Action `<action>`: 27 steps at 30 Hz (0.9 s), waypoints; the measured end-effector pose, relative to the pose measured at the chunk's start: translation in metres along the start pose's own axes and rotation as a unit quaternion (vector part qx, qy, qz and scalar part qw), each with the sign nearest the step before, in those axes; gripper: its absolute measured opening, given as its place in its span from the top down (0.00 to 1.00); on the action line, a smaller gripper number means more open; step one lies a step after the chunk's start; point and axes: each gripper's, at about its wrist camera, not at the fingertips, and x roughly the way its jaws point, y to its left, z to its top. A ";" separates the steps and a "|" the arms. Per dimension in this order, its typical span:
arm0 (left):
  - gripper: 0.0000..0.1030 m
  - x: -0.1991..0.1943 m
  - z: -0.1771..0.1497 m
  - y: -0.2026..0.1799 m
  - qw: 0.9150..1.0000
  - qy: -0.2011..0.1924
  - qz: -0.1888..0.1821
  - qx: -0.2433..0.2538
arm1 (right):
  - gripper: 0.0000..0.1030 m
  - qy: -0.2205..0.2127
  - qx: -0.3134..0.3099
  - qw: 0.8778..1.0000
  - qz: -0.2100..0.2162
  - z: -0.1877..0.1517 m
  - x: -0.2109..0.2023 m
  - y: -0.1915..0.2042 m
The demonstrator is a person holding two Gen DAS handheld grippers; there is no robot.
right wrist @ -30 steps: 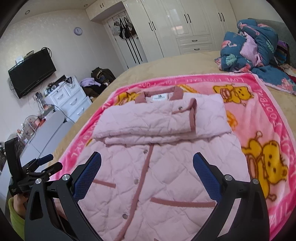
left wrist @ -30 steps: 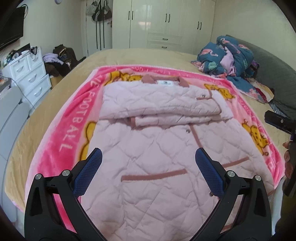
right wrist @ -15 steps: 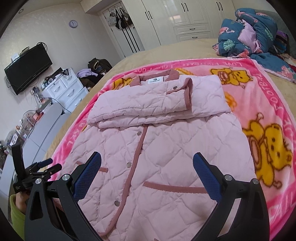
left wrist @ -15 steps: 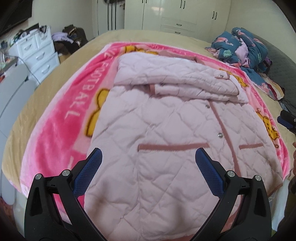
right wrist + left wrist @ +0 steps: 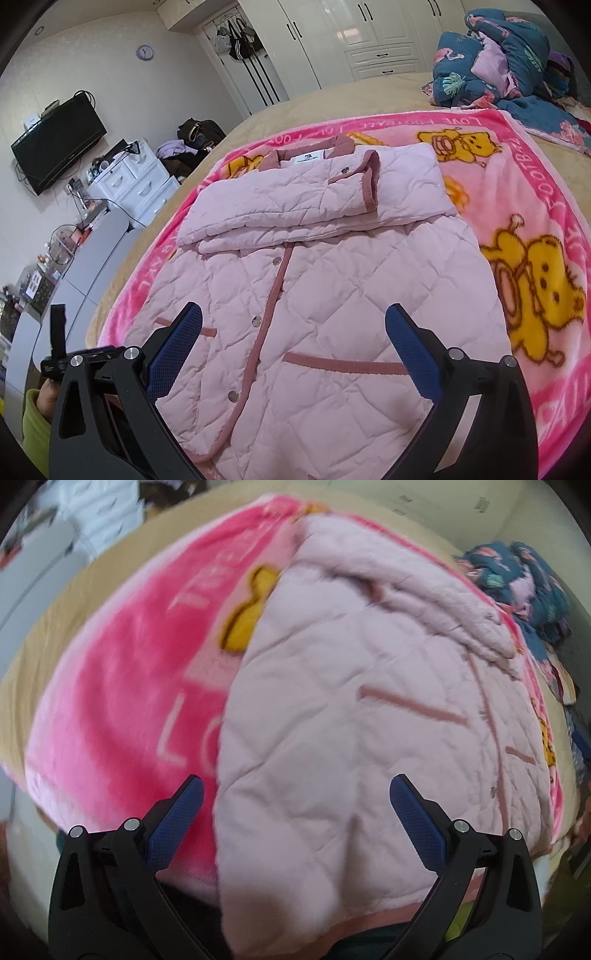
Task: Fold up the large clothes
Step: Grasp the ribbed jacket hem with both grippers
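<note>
Jacket (image 5: 332,280) lies flat on the pink blanket (image 5: 532,206) on the bed (image 5: 332,99), sleeves folded across its chest. Your left gripper (image 5: 293,805) and right gripper (image 5: 293,328) both hover over its hem, jaws spread wide, gripping nothing; left view blurred

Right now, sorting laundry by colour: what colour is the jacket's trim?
Dusty rose trim on the pale pink jacket; clearest in the right wrist view.
</note>
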 end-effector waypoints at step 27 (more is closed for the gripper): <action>0.29 0.027 -0.020 -0.030 0.993 0.081 0.002 0.082 | 0.04 0.133 0.063 0.986 -0.076 -0.101 -0.035 -0.098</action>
